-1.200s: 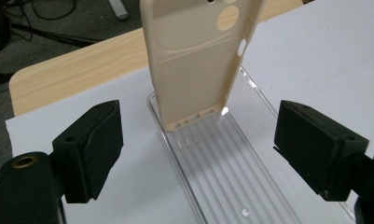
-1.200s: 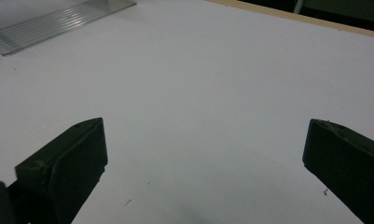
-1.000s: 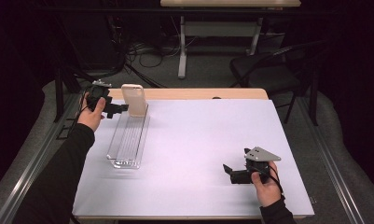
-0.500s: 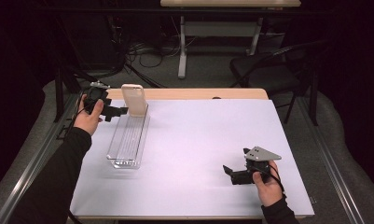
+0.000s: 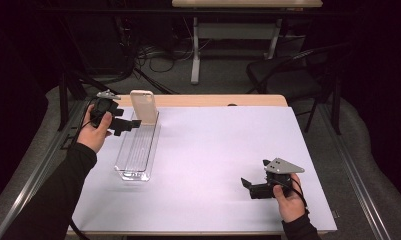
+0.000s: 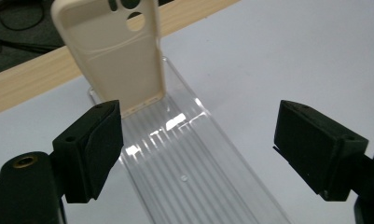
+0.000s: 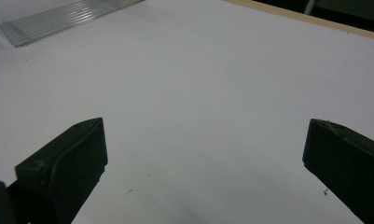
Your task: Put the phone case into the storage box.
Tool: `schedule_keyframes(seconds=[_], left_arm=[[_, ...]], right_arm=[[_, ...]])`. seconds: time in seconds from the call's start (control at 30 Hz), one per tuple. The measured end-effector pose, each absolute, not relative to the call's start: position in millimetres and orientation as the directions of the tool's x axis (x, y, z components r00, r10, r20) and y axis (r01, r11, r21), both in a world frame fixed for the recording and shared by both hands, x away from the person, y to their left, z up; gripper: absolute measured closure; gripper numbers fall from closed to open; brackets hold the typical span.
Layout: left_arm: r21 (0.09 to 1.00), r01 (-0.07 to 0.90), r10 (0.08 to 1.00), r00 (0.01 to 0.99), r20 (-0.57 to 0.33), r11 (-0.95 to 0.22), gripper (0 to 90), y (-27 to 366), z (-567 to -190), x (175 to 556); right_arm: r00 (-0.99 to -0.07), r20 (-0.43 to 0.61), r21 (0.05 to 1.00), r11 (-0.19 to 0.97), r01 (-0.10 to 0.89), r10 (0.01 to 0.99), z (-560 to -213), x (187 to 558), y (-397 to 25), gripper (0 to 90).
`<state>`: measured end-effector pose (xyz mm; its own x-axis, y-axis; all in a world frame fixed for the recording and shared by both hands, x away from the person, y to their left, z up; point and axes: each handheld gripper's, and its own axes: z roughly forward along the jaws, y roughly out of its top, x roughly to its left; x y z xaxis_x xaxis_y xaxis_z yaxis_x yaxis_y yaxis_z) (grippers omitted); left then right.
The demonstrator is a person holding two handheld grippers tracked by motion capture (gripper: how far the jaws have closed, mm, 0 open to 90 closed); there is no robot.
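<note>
A cream phone case (image 5: 143,106) (image 6: 114,53) stands upright at the far end of a clear ribbed plastic tray (image 5: 137,150) (image 6: 208,172) on the left of the white table. My left gripper (image 5: 129,124) (image 6: 198,149) is open just left of the case, jaws spread wide over the tray, nothing between them. At the front right my right gripper (image 5: 248,185) (image 7: 203,163) rests low on the table, open and empty. The tray's corner (image 7: 58,21) shows far off in the right gripper view.
The white table top (image 5: 223,145) has a bare wooden strip (image 5: 208,100) along its far edge. Beyond it stand a black chair (image 5: 288,75) and a desk leg (image 5: 195,50) with cables on the floor.
My left gripper has edged slightly toward the tray beside the case. The right gripper has stayed put.
</note>
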<state>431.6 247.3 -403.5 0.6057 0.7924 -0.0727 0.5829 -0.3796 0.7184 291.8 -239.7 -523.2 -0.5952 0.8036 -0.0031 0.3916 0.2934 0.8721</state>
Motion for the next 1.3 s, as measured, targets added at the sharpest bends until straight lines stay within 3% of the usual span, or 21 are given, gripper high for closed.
schedule_keyframes(seconds=[0.53, 1.3], left_arm=[[0.731, 0.502, 0.682, 0.728, -0.068, -0.463, 16.1, 206.9, -409.7, 386.1], [0.727, 0.438, 0.57, 0.818, -0.078, -0.529, 16.1, 147.0, -437.9, 333.5]], right_arm=[[-0.6, -0.004, 0.87, 0.299, 0.392, 0.8, -525.2, 289.8, -238.4, 0.0], [-0.612, -0.004, 0.864, 0.31, 0.396, 0.791, -528.7, 287.9, -235.3, 0.0]])
